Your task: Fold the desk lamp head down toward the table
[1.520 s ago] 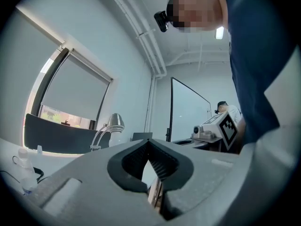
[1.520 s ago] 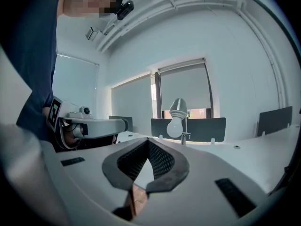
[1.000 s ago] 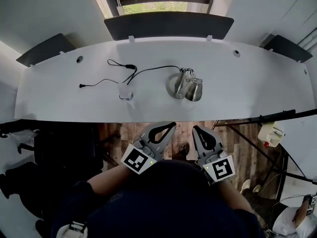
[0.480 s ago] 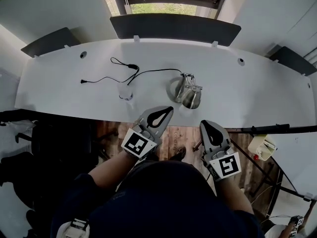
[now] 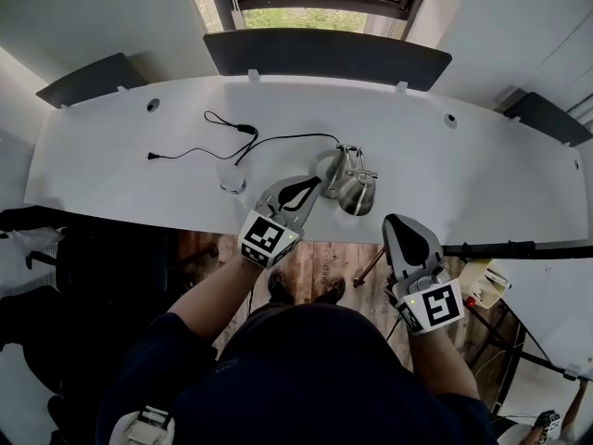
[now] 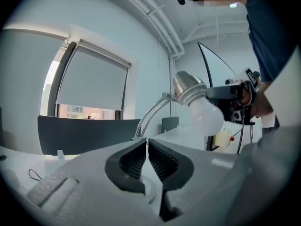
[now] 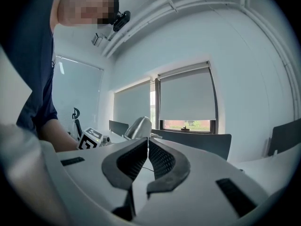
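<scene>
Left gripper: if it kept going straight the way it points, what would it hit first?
Probably the desk lamp's curved arm, which stands right ahead of the shut left gripper. How far off it is, is unclear.

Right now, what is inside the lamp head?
A white bulb sits in the metal lamp head, with its round end sticking out of the open end. The metal covers the base of the bulb and its socket, so neither can be seen.
</scene>
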